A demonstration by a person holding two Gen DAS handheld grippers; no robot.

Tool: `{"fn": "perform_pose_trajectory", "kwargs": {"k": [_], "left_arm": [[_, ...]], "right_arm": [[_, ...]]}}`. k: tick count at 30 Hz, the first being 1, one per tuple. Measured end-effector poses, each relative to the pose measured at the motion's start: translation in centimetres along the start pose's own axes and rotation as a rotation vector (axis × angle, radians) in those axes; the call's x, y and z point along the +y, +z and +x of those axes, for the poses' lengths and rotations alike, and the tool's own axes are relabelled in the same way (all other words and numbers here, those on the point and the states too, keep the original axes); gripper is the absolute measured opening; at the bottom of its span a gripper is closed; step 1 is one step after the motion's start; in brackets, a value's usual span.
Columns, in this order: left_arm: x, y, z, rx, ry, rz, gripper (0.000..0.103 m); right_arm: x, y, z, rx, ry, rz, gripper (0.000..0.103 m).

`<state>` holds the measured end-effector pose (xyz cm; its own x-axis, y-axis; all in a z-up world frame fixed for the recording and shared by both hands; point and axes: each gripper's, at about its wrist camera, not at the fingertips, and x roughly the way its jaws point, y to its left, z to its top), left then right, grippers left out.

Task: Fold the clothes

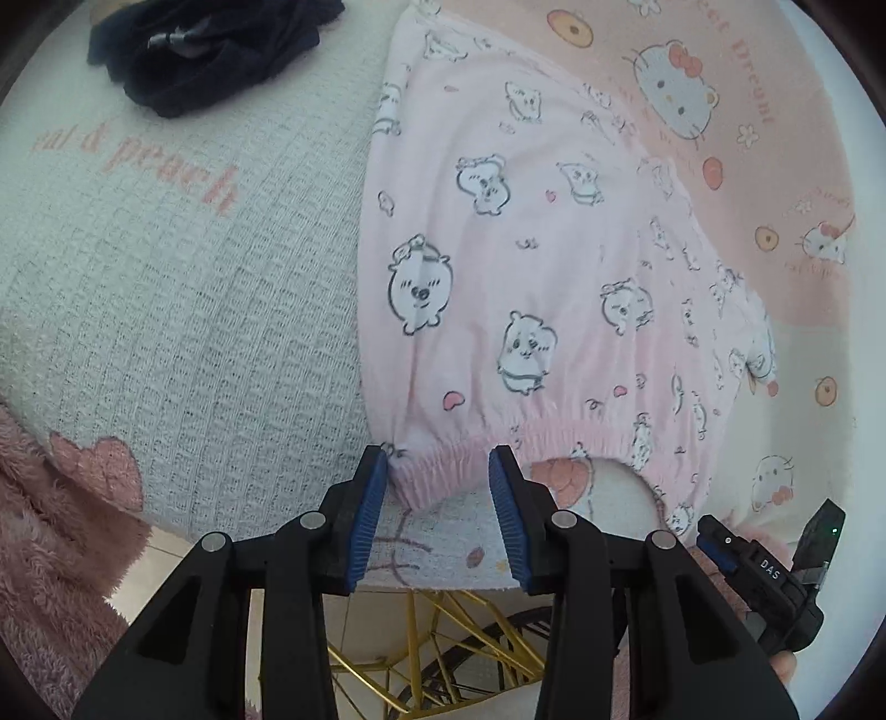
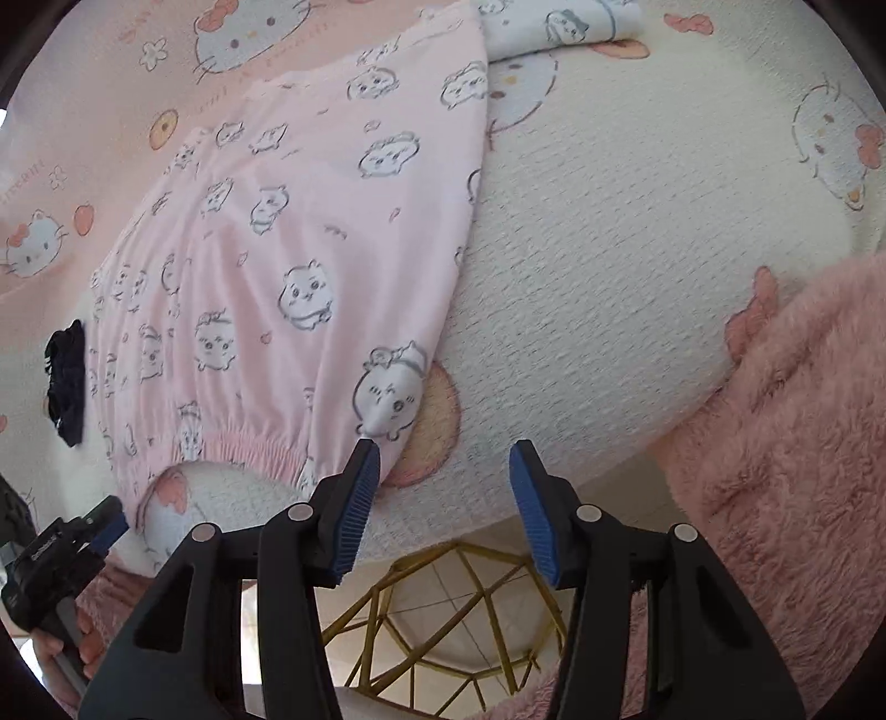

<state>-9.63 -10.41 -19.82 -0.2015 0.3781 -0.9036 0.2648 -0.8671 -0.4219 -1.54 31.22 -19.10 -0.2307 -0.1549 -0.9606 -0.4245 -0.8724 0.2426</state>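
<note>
left view, tongs: my left tongs point(image 1: 437, 471) stand apart, pads not pressing; the near-left corner of the waistband point(image 1: 443, 473) lies between them, unheld.
left view, garment: the pink pyjama bottoms point(image 1: 526, 266) lie flat on the counter point(image 1: 183, 310), waistband at the near edge, legs running far.
left view, risk: if i close too shallow i'd pinch only the elastic and it could slip out; the corner hangs right at the counter's near edge, so a tug toward me might drag the whole piece off.
left view, room: bare cover to the left; a dark garment point(image 1: 210, 50) sits far-left, well apart.
right view, tongs: my right tongs point(image 2: 446, 471) are parted and empty, the left pad just beside the garment's near-right corner point(image 2: 393, 410), the right pad over bare cover.
right view, risk: closing here would likely catch nothing or only a tip of the corner, giving an uneven fold.
right view, room: wide bare cover to the right; a fluffy pink fabric point(image 2: 786, 443) crowds the near-right, and a folded piece point(image 2: 559, 25) lies far, clear of the fold path.
</note>
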Motion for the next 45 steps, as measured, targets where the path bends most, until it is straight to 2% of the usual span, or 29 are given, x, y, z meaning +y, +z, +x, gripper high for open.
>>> {"fn": "perform_pose_trajectory", "kwargs": {"k": [4,8,11,13,14,15,16,18,21,24,27,28,32,33,34,35,36,41,42,43,44,45], "left_arm": [[0.0,0.2,-0.2,-0.014,-0.073,-0.013,0.04],[0.2,0.0,0.3,0.004,-0.061,-0.013,0.04],[0.4,-0.3,0.2,-0.003,-0.079,-0.038,0.04],[0.2,-0.1,0.7,-0.009,-0.081,-0.041,0.04],[0.1,0.0,0.8,-0.012,-0.081,-0.043,0.039],[0.4,-0.1,0.5,-0.016,-0.073,-0.046,0.027],[0.8,-0.3,0.1,-0.021,-0.063,-0.049,0.013],[1.0,-0.3,-0.4,-0.027,-0.077,-0.059,0.012],[0.8,-0.5,-1.6,-0.057,-0.084,-0.051,0.011],[-0.1,-1.7,-2.6,-0.11,-0.026,-0.021,0.01],[-1.3,-2.2,-1.8,-0.079,-0.005,0.029,0.01],[-1.2,-2.2,-1.7,-0.067,0.006,0.045,0.01],[-0.4,-1.5,-0.7,-0.041,0.022,0.013,0.01],[-0.1,-1.2,-0.5,-0.037,0.01,-0.009,0.01],[0.3,-1.1,-0.6,-0.033,-0.005,-0.022,0.011],[0.7,-0.9,-0.8,-0.034,-0.02,-0.035,0.011],[1.2,-0.7,-1.0,-0.038,-0.034,-0.048,0.012],[3.2,-0.1,-0.2,-0.016,-0.143,-0.134,0.012],[3.6,-0.1,0.2,-0.004,-0.154,-0.147,0.012],[3.8,-0.2,0.4,0.005,-0.163,-0.152,0.012],[3.7,-0.2,0.5,0.004,-0.159,-0.148,0.012],[3.4,-0.2,0.4,-0.004,-0.146,-0.132,0.012]], "right_arm": [[0.2,-0.2,2.0,0.096,0.124,0.032,0.052],[-0.2,0.5,1.8,0.07,0.174,0.078,0.053],[0.2,0.7,2.0,0.069,0.163,0.06,0.051],[0.8,1.1,2.2,0.056,0.157,0.053,0.056],[2.2,1.4,2.6,0.055,0.149,0.036,0.062],[3.3,1.1,2.7,0.039,0.117,-0.007,0.063],[4.5,0.8,2.7,0.023,0.084,-0.051,0.059],[6.8,0.3,2.7,-0.008,0.02,-0.137,0.012],[7.7,0.1,1.4,-0.038,0.053,-0.169,0.007],[7.4,0.3,-1.0,-0.12,0.092,-0.153,0.006],[4.8,2.6,-2.1,-0.132,0.06,-0.13,0.004],[4.0,3.4,-2.5,-0.136,0.049,-0.123,0.004],[2.6,4.2,1.3,-0.032,0.082,-0.047,0.007],[2.7,4.5,1.7,-0.019,0.105,-0.038,0.012],[2.0,3.2,1.1,-0.011,0.132,-0.032,0.019],[1.4,1.9,0.4,-0.003,0.16,-0.026,0.03],[1.3,1.7,0.5,0.004,0.177,-0.02,0.036],[1.8,2.2,3.2,0.065,0.193,0.018,0.039],[2.0,2.3,3.1,0.064,0.188,0.011,0.034],[2.3,2.4,3.0,0.055,0.162,-0.018,0.023],[2.6,2.4,2.9,0.047,0.135,-0.048,0.004],[2.7,2.3,2.7,0.046,0.135,-0.05,0.004]]}}
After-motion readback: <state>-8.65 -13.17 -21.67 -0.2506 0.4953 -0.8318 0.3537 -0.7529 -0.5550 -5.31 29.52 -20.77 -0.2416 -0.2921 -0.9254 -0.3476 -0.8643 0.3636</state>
